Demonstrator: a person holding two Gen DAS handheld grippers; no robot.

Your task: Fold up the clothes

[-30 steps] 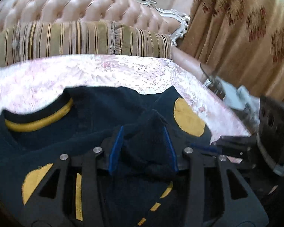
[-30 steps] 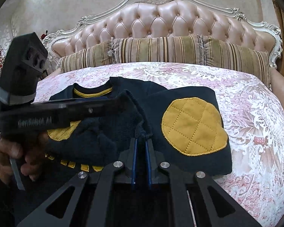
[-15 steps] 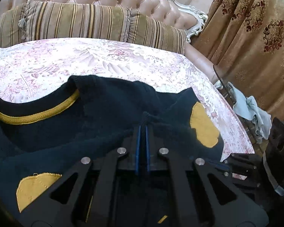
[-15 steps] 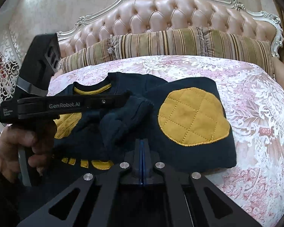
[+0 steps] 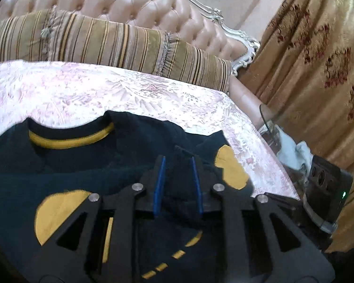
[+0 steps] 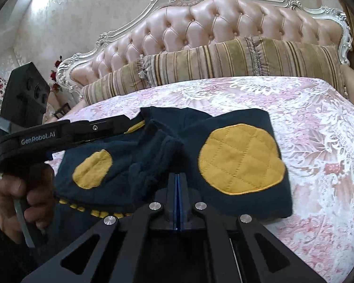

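A navy sweater [image 5: 87, 162] with a yellow collar band and round yellow patches lies on the pink bedspread; it also shows in the right wrist view [image 6: 229, 141]. My left gripper [image 5: 177, 162] is open, its blue pads standing either side of a raised fold of navy cloth. My right gripper [image 6: 178, 176] is shut, pinching the sweater's cloth between the two yellow patches. The left gripper's body crosses the left of the right wrist view [image 6: 66, 132], held by a hand.
The striped bolster pillow [image 6: 236, 63] and tufted pink headboard [image 6: 224, 21] stand behind the sweater. The bed's right edge [image 5: 266, 146] drops to a glass side table with pale cloth [image 5: 292, 151] by gold curtains [image 5: 318, 70].
My left gripper was shut on the cloth half a second ago and has opened. My right gripper stays shut. The sweater's left part has shifted, showing a second yellow patch.
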